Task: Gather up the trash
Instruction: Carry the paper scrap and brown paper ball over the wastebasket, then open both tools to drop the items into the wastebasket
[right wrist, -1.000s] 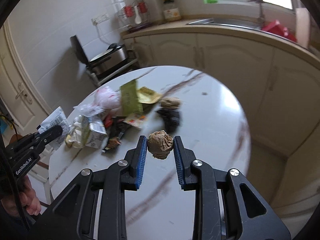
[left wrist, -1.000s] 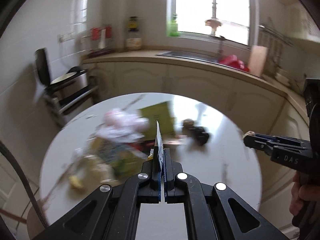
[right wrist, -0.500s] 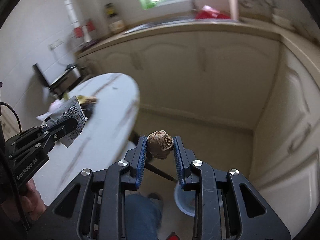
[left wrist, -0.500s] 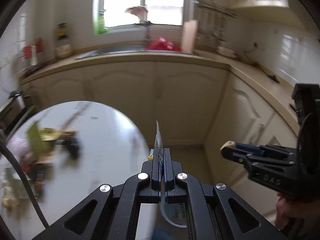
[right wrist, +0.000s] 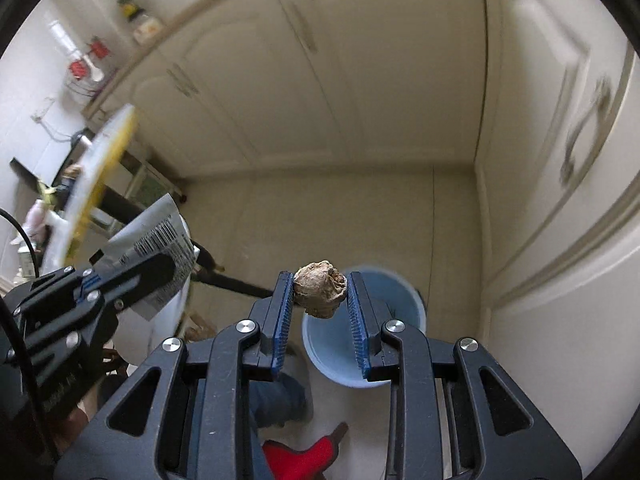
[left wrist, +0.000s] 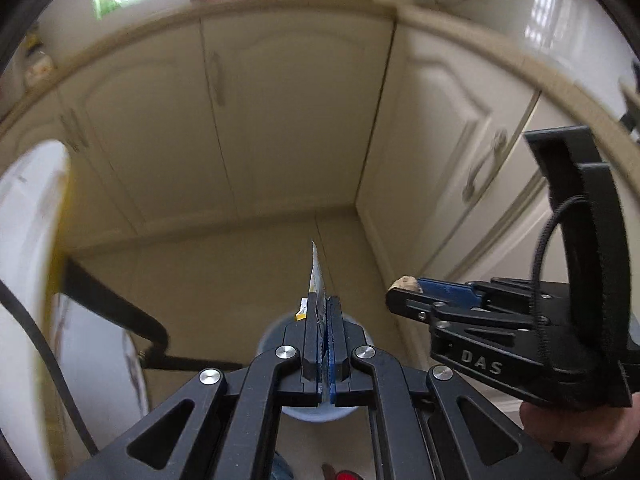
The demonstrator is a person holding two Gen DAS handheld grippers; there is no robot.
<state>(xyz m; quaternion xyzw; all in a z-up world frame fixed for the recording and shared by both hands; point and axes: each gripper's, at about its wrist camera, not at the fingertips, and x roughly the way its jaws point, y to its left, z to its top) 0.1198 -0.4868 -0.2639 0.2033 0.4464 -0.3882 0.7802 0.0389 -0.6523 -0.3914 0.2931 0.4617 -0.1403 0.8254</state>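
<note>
My left gripper (left wrist: 322, 304) is shut on a flat white printed wrapper (left wrist: 316, 276), seen edge-on here; the right wrist view shows its barcode face (right wrist: 160, 244). My right gripper (right wrist: 320, 292) is shut on a crumpled brown wad (right wrist: 320, 296); the left wrist view shows it to the right (left wrist: 404, 292), the wad's tip (left wrist: 406, 281) poking out. A pale blue bin (right wrist: 408, 300) stands on the floor below both grippers. From the left wrist only slivers of its rim (left wrist: 270, 332) show behind the fingers. Both grippers point steeply down.
The round white table (left wrist: 24, 240) with its yellow edge and black leg (left wrist: 112, 308) lies to the left. Cream cupboard doors (right wrist: 320, 100) form a corner behind the bin. A person's leg in jeans (right wrist: 276, 400) and a red slipper (right wrist: 300, 460) stand near the bin.
Both grippers have swung off the table, to the right and downward, and now hang over the floor above the blue bin. Each keeps its grip on its piece of trash.
</note>
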